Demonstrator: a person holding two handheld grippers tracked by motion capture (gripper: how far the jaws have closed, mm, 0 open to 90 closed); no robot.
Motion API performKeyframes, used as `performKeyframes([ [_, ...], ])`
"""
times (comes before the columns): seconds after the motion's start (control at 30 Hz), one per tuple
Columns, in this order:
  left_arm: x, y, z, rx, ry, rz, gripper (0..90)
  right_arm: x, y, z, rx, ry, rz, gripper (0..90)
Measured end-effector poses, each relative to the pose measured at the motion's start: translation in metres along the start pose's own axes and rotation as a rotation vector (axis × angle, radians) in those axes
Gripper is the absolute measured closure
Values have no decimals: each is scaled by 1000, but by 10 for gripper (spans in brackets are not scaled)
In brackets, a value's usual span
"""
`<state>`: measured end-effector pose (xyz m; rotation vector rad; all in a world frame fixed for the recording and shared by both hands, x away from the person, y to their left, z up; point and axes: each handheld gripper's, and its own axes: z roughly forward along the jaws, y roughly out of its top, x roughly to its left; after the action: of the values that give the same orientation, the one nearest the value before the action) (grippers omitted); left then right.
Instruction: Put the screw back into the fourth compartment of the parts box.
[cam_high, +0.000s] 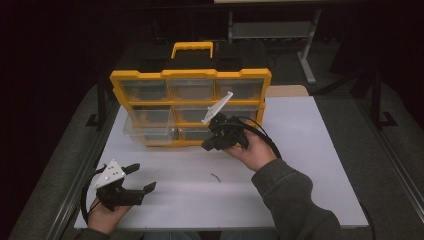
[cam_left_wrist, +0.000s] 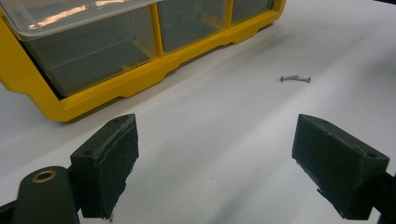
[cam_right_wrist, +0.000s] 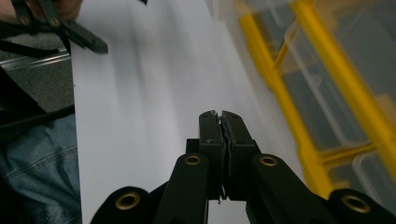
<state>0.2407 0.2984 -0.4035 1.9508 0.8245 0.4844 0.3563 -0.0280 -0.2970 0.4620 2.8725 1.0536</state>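
One yellow plastic organiser case (cam_high: 190, 107) with nine clear drawers, far centre of the white worktop (cam_high: 310, 165). Two small grey metal screws (cam_left_wrist: 295, 78) lying near centre. Two black two-jaw tools: left (cam_high: 141, 179), right (cam_high: 207, 145).

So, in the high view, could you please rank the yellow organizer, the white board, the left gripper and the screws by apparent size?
1. White board
2. Yellow organizer
3. Left gripper
4. Screws, tiny

The organizer sits farther from the camera, but the order stays plain.

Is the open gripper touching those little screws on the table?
Apart. In the left gripper view, the screws lie on the white table well beyond the left gripper, with bare table between them and its open jaws.
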Motion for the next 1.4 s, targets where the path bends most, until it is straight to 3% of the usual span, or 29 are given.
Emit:
performKeyframes([
  [0.07, 0, 0, 0, 5, 0, 7, 143, 0, 18, -5, 3, 0, -21, 875],
  [0.17, 0, 0, 0, 7, 0, 4, 143, 0, 26, -7, -1, 2, -30, 875],
  [0.2, 0, 0, 1, 0, -3, -6, 143, 0, 45, -10, -1, 9, -43, 875],
  [0.23, 0, 0, 1, 0, -3, -6, 143, 0, 51, -11, 2, 8, -55, 875],
  [0.47, 0, -1, -1, 8, -4, 3, 143, 2, 81, -12, 5, 12, -95, 875],
  [0.5, 0, 0, -2, 19, -6, 6, 143, 3, 99, -9, 9, 17, -110, 875],
  [0.67, 0, -1, -2, 13, -8, -3, 143, 3, 115, -4, 18, 17, -121, 875],
  [0.7, 1, -1, -3, 17, -4, 18, 143, 3, 119, -1, 20, 17, -125, 875],
  [0.73, 0, -1, -2, 10, -9, 2, 143, 3, 129, 5, 10, 13, -130, 875],
  [0.9, 0, -1, -2, 10, -9, 2, 143, 3, 132, 7, 16, 10, -130, 875],
  [0.93, 0, -1, -3, 16, -9, 4, 143, -2, 146, 28, 20, 17, -118, 874],
  [1.03, -1, -2, -3, 10, -11, -3, 143, -4, 148, 32, 22, 18, -110, 874],
  [1.07, -1, -1, -3, 10, -11, -6, 143, -7, 150, 44, 36, 14, -99, 874],
  [1.4, -2, -2, -4, -5, -10, -11, 143, -10, 149, 62, 63, 13, -79, 867],
])
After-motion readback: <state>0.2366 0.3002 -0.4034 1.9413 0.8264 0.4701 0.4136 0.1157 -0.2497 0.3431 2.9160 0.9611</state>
